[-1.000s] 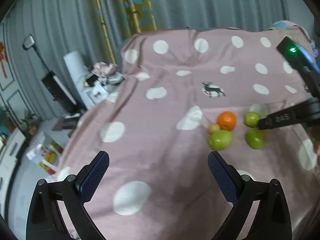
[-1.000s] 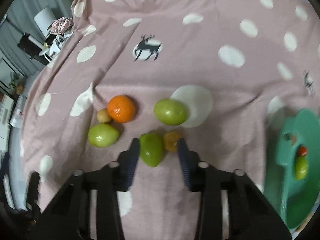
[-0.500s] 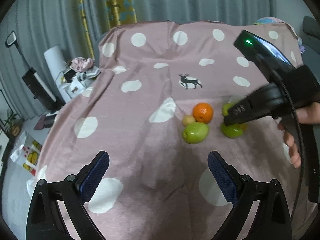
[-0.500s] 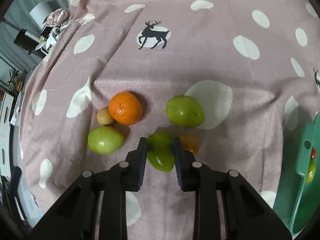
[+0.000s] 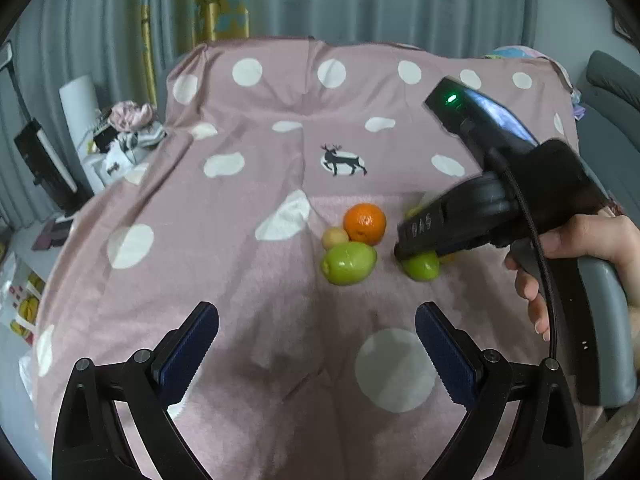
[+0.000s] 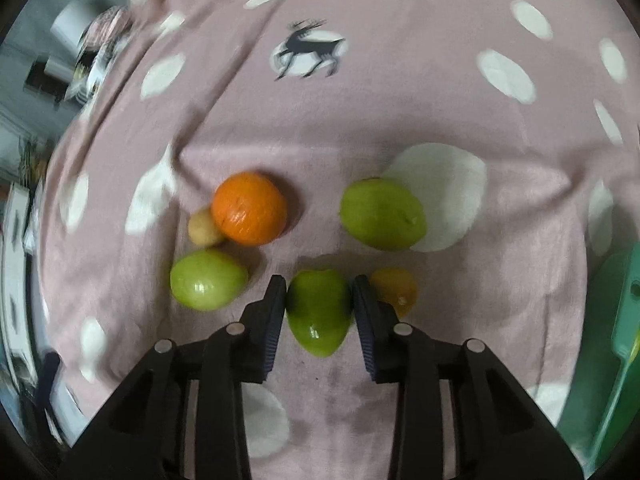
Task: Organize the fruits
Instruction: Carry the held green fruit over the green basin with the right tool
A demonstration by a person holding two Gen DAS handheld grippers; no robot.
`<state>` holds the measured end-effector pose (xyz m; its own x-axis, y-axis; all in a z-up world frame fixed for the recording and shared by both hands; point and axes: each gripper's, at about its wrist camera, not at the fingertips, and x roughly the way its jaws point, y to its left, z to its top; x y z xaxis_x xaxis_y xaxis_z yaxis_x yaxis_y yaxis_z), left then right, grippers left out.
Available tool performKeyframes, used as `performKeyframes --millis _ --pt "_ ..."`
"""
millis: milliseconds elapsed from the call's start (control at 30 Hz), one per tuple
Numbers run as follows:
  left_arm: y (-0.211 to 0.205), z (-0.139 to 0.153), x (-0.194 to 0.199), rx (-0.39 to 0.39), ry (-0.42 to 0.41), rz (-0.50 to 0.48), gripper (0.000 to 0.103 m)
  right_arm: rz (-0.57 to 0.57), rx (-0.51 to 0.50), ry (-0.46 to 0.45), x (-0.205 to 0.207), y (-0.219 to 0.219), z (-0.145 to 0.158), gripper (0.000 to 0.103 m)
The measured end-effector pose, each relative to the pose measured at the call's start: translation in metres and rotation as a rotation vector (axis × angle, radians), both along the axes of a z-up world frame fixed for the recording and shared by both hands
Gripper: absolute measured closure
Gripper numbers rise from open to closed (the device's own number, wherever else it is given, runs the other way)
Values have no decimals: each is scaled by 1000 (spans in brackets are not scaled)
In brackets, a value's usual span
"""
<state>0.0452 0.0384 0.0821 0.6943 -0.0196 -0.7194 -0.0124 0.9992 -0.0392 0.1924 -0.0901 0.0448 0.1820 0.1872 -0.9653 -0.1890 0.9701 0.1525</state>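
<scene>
The right hand-held gripper (image 6: 319, 306) is down over the pink polka-dot blanket (image 6: 360, 120), straddling a green fruit (image 6: 318, 312) that lies between its pads, long axis running back toward the camera. The jaws are easing apart right now, pads at the fruit's flanks, and whether they grip it I cannot tell. Tight quarters here: a small orange fruit (image 6: 394, 290) sits just beside the right pad, another green fruit (image 6: 208, 280) off to the left, the orange (image 6: 250, 208) and a small tan fruit (image 6: 202, 228) beyond, a third green one (image 6: 382, 214) farther back. A green tray (image 6: 624, 320) waits at the right edge, with clear blanket between. The left hand-held gripper (image 5: 316, 348) hangs wide and empty, well short of the cluster, so the right is the nearer.
</scene>
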Motion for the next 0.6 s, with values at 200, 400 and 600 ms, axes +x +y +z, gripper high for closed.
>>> performKeyframes --millis 200,400,600 --pt "-10 6 -3 -61 -42 -87 5 15 76 34 -20 -19 0 69" --pt "-53 2 -9 -73 -41 -271 5 3 154 7 -52 -49 15 69" --pt "-107 -10 -14 95 -38 -396 8 -39 281 -10 -76 -83 21 68"
